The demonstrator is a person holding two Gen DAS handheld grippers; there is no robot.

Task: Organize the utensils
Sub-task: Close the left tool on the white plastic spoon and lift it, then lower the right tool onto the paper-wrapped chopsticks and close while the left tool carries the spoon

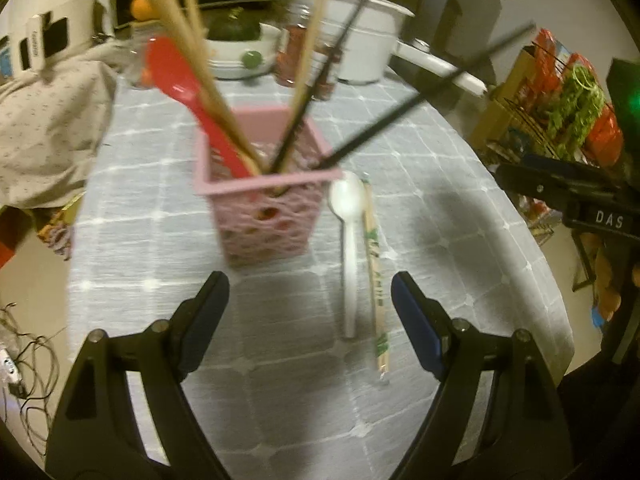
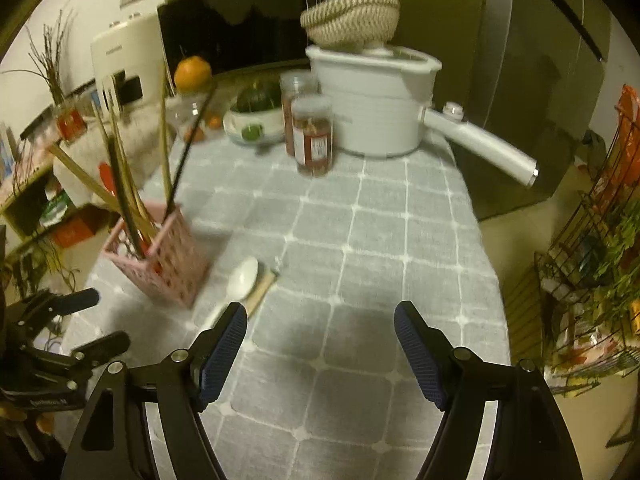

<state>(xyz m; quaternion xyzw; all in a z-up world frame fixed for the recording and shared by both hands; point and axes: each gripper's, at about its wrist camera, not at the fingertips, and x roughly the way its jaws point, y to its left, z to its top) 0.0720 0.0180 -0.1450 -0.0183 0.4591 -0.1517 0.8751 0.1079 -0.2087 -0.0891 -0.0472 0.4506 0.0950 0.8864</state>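
A pink lattice holder [image 1: 266, 216] stands on the grey checked cloth, holding a red spoon [image 1: 188, 92], wooden chopsticks [image 1: 192, 60] and black chopsticks [image 1: 420, 98]. Just right of it lie a white plastic spoon [image 1: 347, 240] and a paper-wrapped chopstick pair [image 1: 375, 280]. My left gripper [image 1: 310, 292] hovers open near the holder's front, nothing between its fingers. In the right wrist view the holder [image 2: 160, 260] is at the left, with the white spoon [image 2: 240, 280] and wrapped chopsticks [image 2: 262, 286] beside it. My right gripper [image 2: 320, 320] is open and empty over bare cloth. The left gripper [image 2: 86, 320] shows at the left edge.
At the table's far end stand a white pot with a long handle [image 2: 380, 104], two jars of red contents [image 2: 312, 136], a bowl with a green fruit [image 2: 254, 120] and an orange [image 2: 192, 72]. A wire rack with packets [image 2: 592, 272] stands right of the table. A folded cloth [image 1: 44, 120] lies left.
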